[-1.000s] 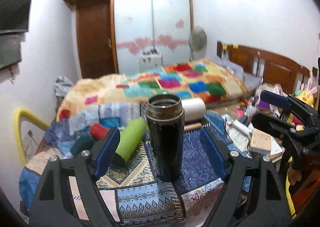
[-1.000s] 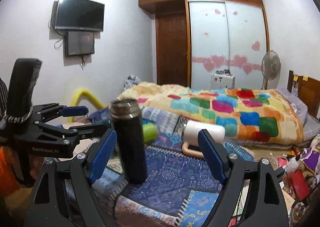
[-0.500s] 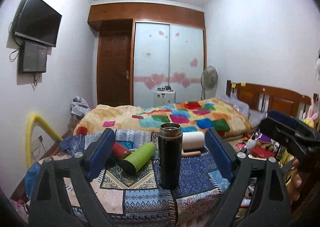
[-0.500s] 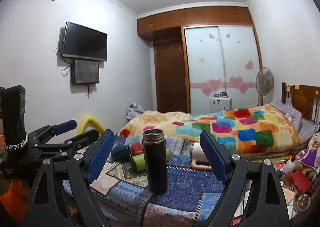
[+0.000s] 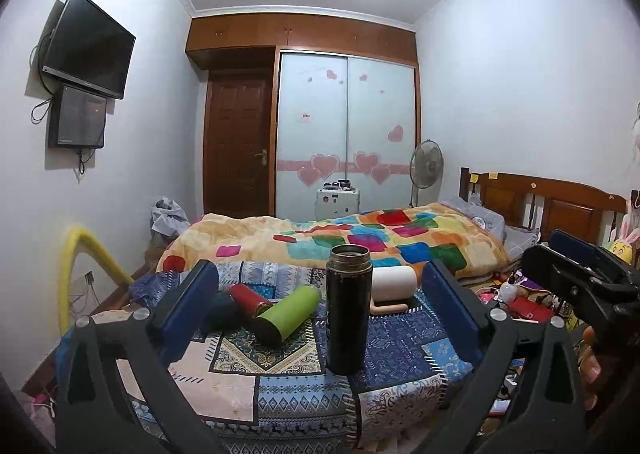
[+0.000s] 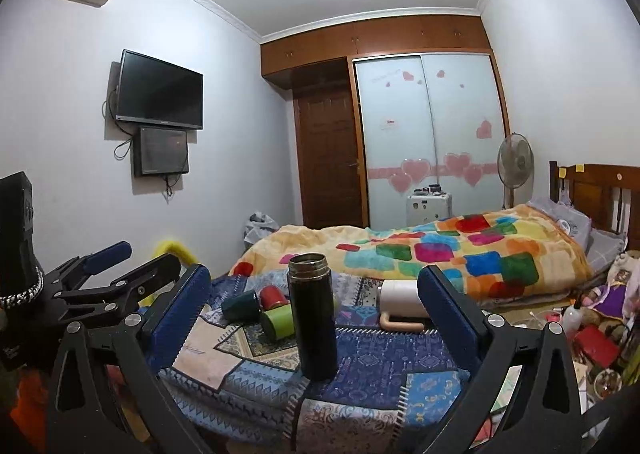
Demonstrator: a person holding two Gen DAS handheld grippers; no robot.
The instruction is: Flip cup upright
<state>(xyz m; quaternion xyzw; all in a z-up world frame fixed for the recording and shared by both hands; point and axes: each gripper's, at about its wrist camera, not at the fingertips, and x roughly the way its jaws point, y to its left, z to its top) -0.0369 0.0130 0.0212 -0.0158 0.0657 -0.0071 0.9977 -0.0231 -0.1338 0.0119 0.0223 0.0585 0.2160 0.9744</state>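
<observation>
- Both pairs of jaws we hold stand wide apart and grip nothing: the left gripper and the right gripper each frame the black cup from the near side without touching it.
- Upright on its base, mouth up, the black cup stands on the patchwork cloth that covers the tabletop, close to the near edge.
- Just behind and to the left of the black cup, a green cup lies on its side.
- Left of the black cup and a little farther back, a red cup and a dark teal cup also lie on their sides, close together.
- Behind and to the right of the black cup, a white mug with a pale handle lies on its side.
- Beyond the black cup and the tabletop, we see a bed under a bright patchwork blanket, then a wardrobe with pink hearts on its doors.
</observation>
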